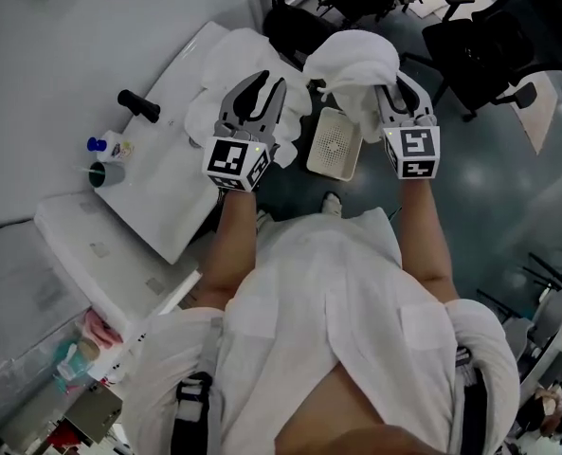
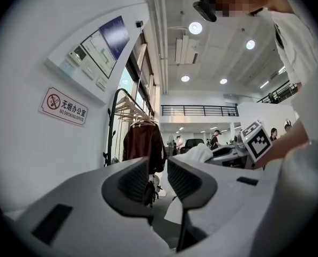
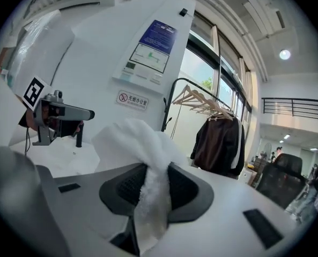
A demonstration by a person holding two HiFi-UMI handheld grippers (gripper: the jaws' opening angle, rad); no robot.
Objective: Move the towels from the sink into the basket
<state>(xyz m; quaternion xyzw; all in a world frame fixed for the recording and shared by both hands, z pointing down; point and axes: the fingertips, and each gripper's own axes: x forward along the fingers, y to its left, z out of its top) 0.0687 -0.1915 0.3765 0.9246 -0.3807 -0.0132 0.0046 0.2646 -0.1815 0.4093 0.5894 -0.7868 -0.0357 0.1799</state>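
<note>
My right gripper (image 1: 395, 85) is shut on a white towel (image 1: 353, 59) and holds it bunched in the air above the floor. In the right gripper view that towel (image 3: 142, 143) is pinched between the dark pads (image 3: 183, 186) and droops below them. My left gripper (image 1: 265, 85) hovers over the towels (image 1: 231, 63) heaped in the white sink (image 1: 172, 173). It is open, with a narrow gap and nothing between its pads (image 2: 133, 182). The white perforated basket (image 1: 335, 143) stands on the floor between and below the two grippers.
A black faucet handle (image 1: 138, 105), a blue-capped bottle (image 1: 106, 145) and a cup (image 1: 107, 173) sit at the sink's left. Black office chairs (image 1: 503, 31) stand to the right on the dark floor. A coat rack with a brown jacket (image 2: 142, 141) stands by the wall.
</note>
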